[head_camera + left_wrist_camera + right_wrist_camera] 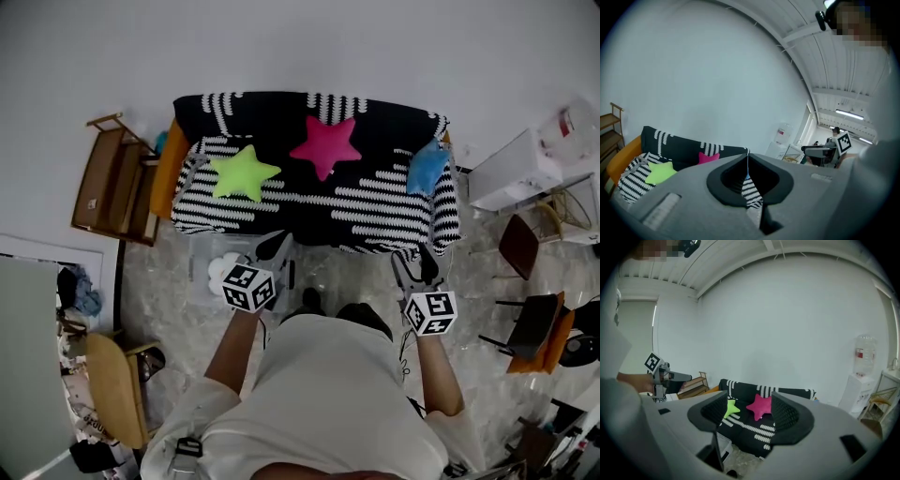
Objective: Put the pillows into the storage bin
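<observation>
Standing in front of the sofa (375,202) with both grippers held out toward it, and all three pillows lying on the sofa, none in the bin.

Nearest the person, the left gripper (270,248) has its jaw tips pressed together with nothing caught between them. The right gripper (419,265) holds its jaws partly apart and empty, with only the far sofa showing through the gap. Just past the left gripper, a clear storage bin (200,258) sits on the floor against the sofa front, with something white inside it. Beyond it, on the striped seat, the green star pillow (242,173) lies toward the left and the blue pillow (427,167) lies against the right arm. Farther back, the pink star pillow (325,145) leans on the backrest. A wooden shelf (108,178) stands beside the sofa's left end, by the white wall.
</observation>
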